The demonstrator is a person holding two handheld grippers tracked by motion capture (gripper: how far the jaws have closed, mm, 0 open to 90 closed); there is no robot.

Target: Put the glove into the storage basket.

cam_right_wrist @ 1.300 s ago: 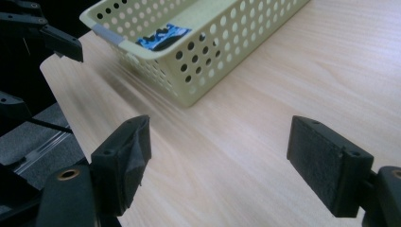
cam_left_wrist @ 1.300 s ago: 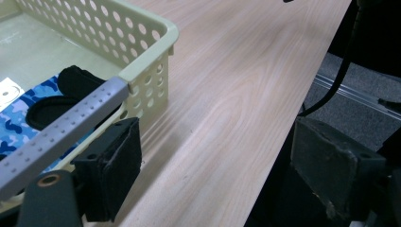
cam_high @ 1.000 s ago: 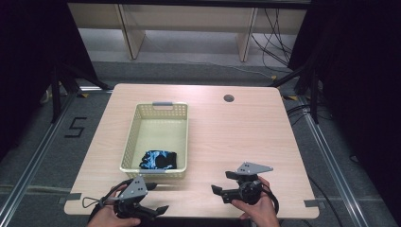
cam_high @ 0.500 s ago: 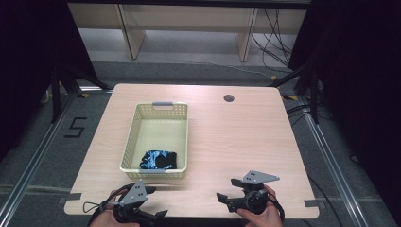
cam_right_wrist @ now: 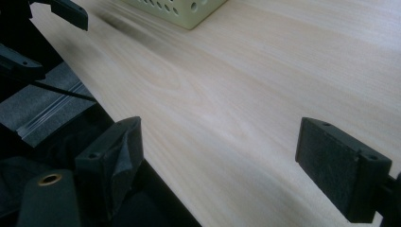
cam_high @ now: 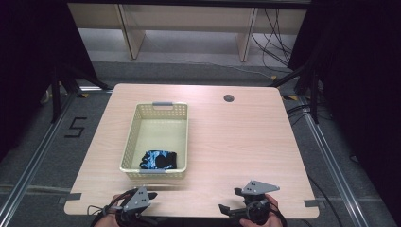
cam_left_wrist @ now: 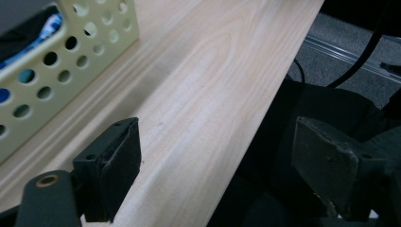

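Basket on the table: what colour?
Pale yellow basket, perforated walls; clearest in the high view.

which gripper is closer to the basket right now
Left. The left gripper sits at the table's near edge just in front of the basket. The right gripper is also at the near edge but farther off toward the person's right.

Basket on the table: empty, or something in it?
Not empty. The basket holds a crumpled blue-and-black cloth item at its near end.
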